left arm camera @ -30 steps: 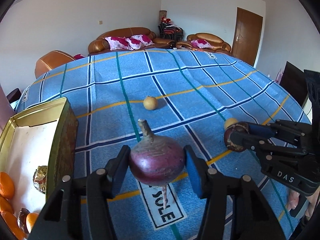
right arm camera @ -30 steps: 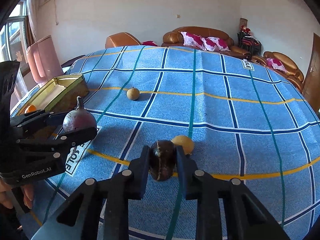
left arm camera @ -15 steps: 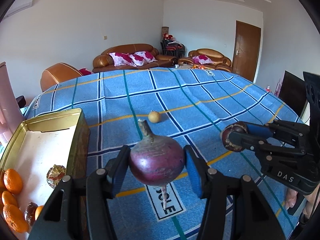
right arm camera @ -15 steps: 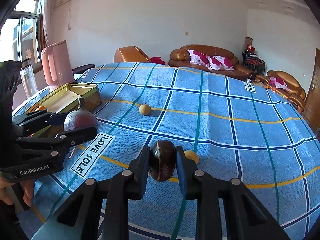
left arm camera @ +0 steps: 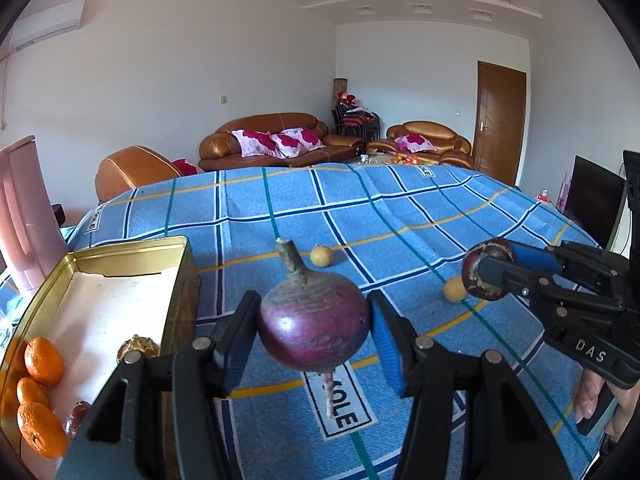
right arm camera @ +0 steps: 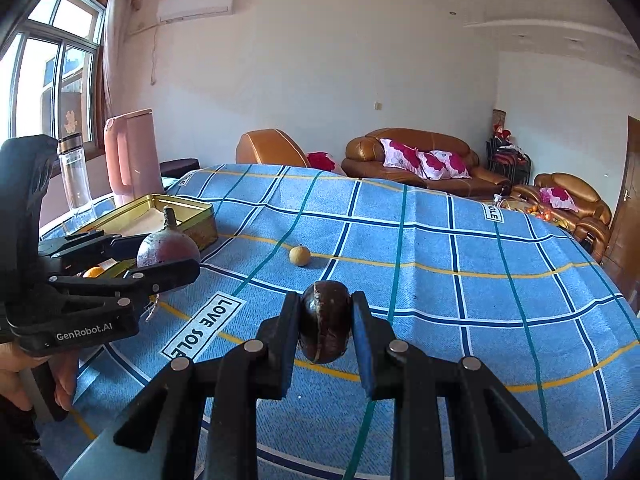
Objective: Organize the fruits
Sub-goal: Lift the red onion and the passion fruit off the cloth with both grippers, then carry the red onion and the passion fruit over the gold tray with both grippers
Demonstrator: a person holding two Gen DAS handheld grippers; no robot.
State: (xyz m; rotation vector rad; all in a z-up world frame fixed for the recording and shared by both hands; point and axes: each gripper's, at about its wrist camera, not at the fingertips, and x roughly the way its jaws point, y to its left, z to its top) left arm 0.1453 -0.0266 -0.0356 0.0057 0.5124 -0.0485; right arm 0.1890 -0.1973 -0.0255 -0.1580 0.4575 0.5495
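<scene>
Above bench, left tool [left arm camera: 314,330] clamps beet [left arm camera: 313,322]; right tool [right arm camera: 325,326] clamps dark fruit [right arm camera: 325,328]. Tin [left arm camera: 182,280] at 9 o'clock holds oranges [left arm camera: 43,361]; two yellow fruits [left arm camera: 321,256] remain at 12.

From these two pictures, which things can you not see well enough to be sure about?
- Gold tin: in the left wrist view its near end is cut off by the frame edge and the left gripper, so the count of oranges is unsure.
- Foil-wrapped item: partly behind a finger; identity unclear.
- Second yellow fruit: in the right wrist view, hidden by the right gripper and its dark fruit.
</scene>
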